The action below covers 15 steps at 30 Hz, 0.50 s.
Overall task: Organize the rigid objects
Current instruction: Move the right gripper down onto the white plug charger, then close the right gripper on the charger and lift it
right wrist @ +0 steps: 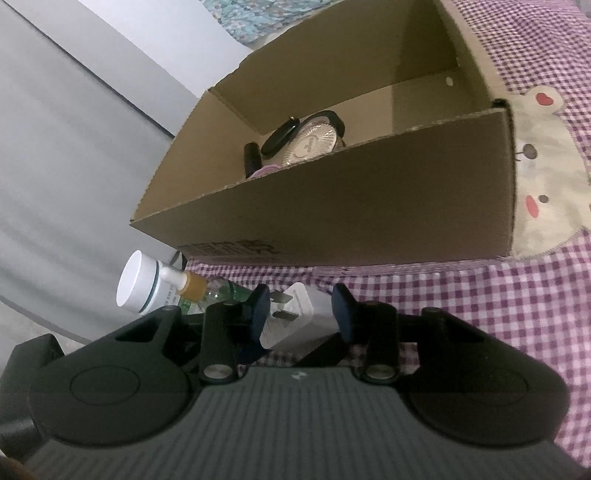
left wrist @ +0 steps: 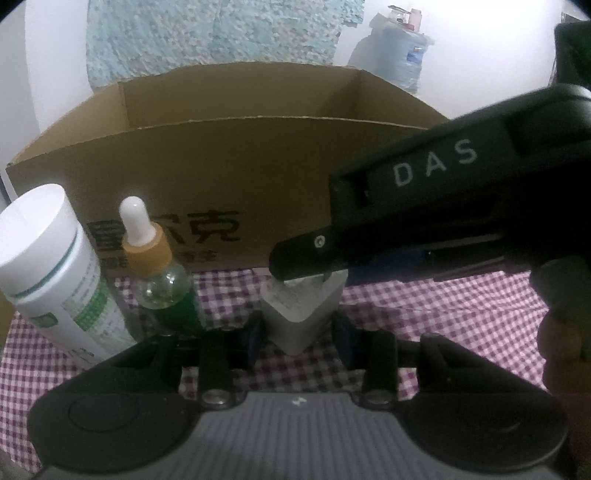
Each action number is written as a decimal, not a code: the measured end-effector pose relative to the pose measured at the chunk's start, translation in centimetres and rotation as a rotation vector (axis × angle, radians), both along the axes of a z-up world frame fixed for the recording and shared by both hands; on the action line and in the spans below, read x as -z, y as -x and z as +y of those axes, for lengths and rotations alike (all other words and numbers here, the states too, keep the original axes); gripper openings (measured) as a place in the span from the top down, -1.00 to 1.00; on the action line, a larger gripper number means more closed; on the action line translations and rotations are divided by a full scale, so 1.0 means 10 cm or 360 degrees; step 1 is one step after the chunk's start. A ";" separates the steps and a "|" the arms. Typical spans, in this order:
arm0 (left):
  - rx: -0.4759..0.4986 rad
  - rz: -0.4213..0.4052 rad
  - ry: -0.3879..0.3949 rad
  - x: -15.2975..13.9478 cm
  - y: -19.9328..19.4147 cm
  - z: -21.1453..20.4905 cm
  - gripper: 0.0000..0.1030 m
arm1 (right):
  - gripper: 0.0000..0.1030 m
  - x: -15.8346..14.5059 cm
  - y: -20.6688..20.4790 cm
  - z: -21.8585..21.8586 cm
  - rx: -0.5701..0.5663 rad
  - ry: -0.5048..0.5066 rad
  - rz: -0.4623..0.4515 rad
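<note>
Domestic interior, probably a living room or bedroom. The surface [right wrist: 480, 332] is covered with a purple-and-white checked cloth carrying a cartoon bear appliqué [right wrist: 543, 192], visible just right of the cardboard box [left wrist: 229, 177]. Left of the box stand household toiletries: a white tub [left wrist: 55, 273] and a dropper bottle [left wrist: 155, 266]. In front of the box lies a white plug adapter [left wrist: 303, 306]. Behind the box hangs a pale blue patterned fabric [left wrist: 221, 33] against a plain white wall; to its right, further back, stands a large water-dispenser bottle [left wrist: 402, 55].
</note>
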<state>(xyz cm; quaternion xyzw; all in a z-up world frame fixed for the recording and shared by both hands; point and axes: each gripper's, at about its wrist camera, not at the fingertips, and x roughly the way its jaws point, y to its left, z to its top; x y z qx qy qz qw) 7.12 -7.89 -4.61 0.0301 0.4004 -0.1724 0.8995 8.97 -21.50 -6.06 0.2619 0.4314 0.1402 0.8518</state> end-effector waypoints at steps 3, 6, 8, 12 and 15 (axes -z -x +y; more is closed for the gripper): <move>0.0007 0.0023 0.0017 -0.01 0.00 0.00 0.20 | 0.28 -0.01 0.04 -0.02 0.0009 0.0012 0.0005; 0.0014 0.0023 0.0014 -0.01 0.01 -0.01 0.19 | 0.28 0.00 0.08 -0.03 0.0019 0.0011 0.0003; 0.0018 0.0018 0.0009 -0.01 0.03 -0.02 0.18 | 0.28 0.00 0.09 -0.05 0.0030 -0.0001 0.0006; 0.0025 0.0010 -0.0001 0.00 0.04 -0.11 0.15 | 0.28 0.03 0.09 -0.05 0.0044 -0.0025 0.0013; 0.0028 0.0001 -0.0017 0.00 0.01 -0.16 0.13 | 0.28 0.04 0.09 -0.08 0.0047 -0.0031 0.0016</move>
